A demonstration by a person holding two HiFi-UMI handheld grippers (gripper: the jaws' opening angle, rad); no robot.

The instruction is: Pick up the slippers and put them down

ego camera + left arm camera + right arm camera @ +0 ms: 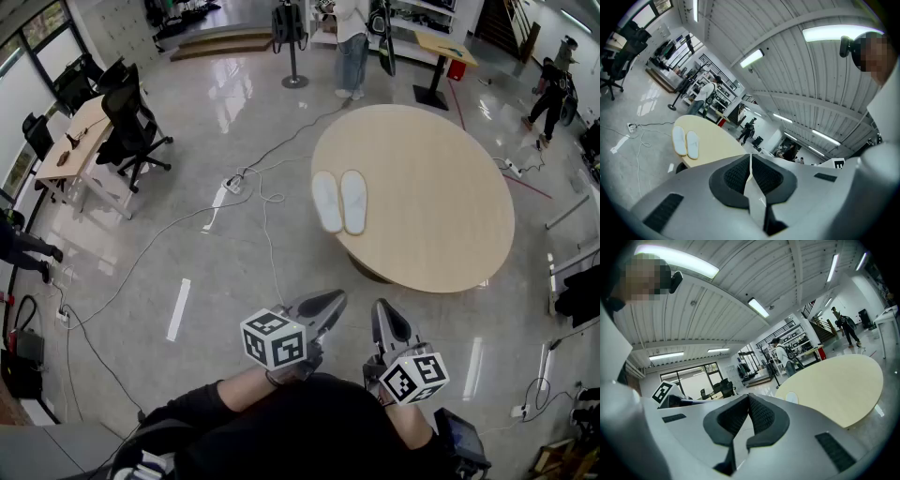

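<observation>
- The slippers (353,202) (686,141), a white pair, lie side by side and touching on the left part of the table, toes toward the far side.
- The table (441,216) (717,140) (839,380) is round and beige; the rest of its top is bare.
- The left gripper (330,300) (750,161) is held near the person's body, well apart from the slippers, its jaws closed with nothing between them.
- The right gripper (382,314) (748,401) hangs just beside it on the right, jaws likewise pressed together and empty.
- Cables (267,202) trail over the glossy floor (187,225) left of the table.
- Far left stand a black chair (131,127) and a desk (70,145).
- A person (352,47) stands beyond the table.
</observation>
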